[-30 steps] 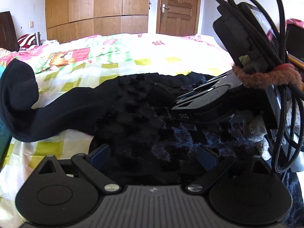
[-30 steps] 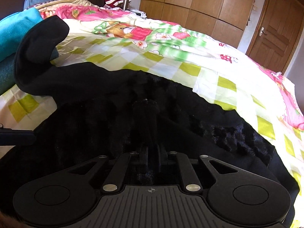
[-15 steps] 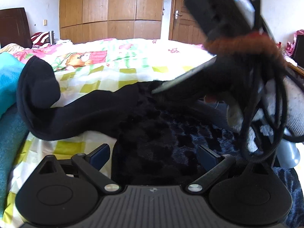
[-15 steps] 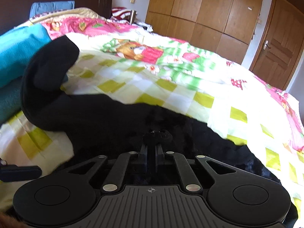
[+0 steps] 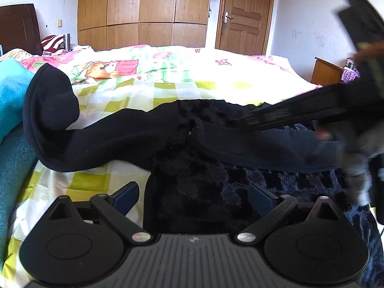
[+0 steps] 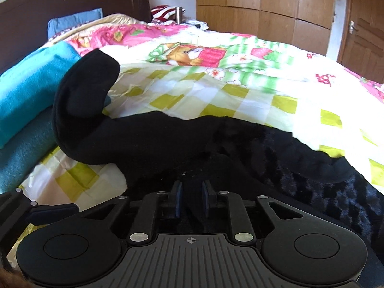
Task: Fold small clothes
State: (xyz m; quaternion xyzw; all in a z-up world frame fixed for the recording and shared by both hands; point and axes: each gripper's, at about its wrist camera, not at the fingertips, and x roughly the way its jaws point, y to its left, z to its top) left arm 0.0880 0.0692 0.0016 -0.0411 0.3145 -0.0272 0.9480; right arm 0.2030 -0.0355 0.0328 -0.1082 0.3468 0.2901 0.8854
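Observation:
A small black fleece garment [image 5: 192, 168] lies on the bed, one sleeve [image 5: 79, 134] stretched out left with its cuff curled up. My left gripper [image 5: 193, 195] is open, its blue-padded fingers [image 5: 126, 195] straddling the garment's near left edge. My right gripper [image 6: 190, 200] has its jaws a narrow gap apart with black cloth between them; whether they pinch it I cannot tell. It appears blurred in the left wrist view [image 5: 300, 115], over the other sleeve [image 5: 264, 148], which lies across the body. The garment also shows in the right wrist view [image 6: 192, 144].
The bed has a checked yellow, green and pink cover [image 5: 168, 88]. Teal folded blankets [image 6: 28, 96] lie at the left, touching the sleeve cuff. A dark headboard [image 6: 60, 4] stands behind them. Wooden wardrobes [image 5: 144, 12] and a door [image 5: 244, 12] stand beyond the bed.
My right gripper has drawn back and to the right, its jaws parting from fully shut to a narrow gap. A sleeve now lies folded across the garment's body. My left gripper stayed open, backing off a little.

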